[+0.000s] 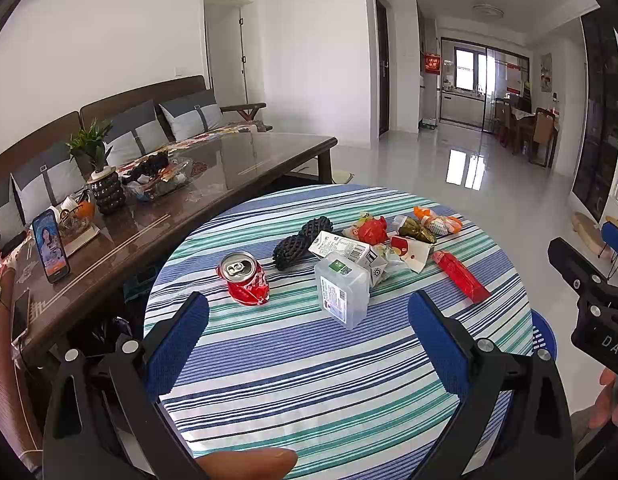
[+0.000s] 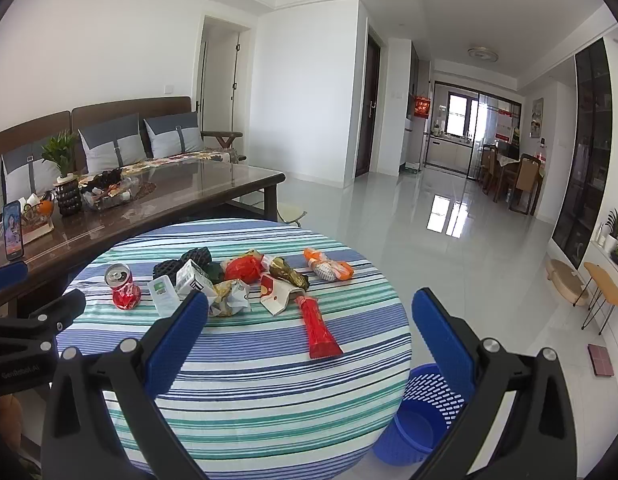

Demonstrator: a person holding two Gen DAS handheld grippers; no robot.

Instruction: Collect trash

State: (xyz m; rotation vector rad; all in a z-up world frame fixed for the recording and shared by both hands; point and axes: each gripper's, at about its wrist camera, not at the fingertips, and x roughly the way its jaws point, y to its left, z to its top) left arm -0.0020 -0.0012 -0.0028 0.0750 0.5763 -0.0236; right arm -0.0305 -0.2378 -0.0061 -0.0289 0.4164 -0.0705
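On striped table (image 1: 309, 380), crushed can (image 1: 245, 279) just beyond spread left gripper (image 1: 309, 320)

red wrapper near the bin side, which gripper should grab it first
Right. The red wrapper lies just ahead of the open right gripper, and the blue bin sits on that side. The left gripper faces the can and clear box.

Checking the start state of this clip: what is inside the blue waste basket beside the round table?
In the right wrist view the blue waste basket looks empty: its bare blue bottom shows. The right gripper finger and the table edge cover part of its inside, so that part cannot be checked.
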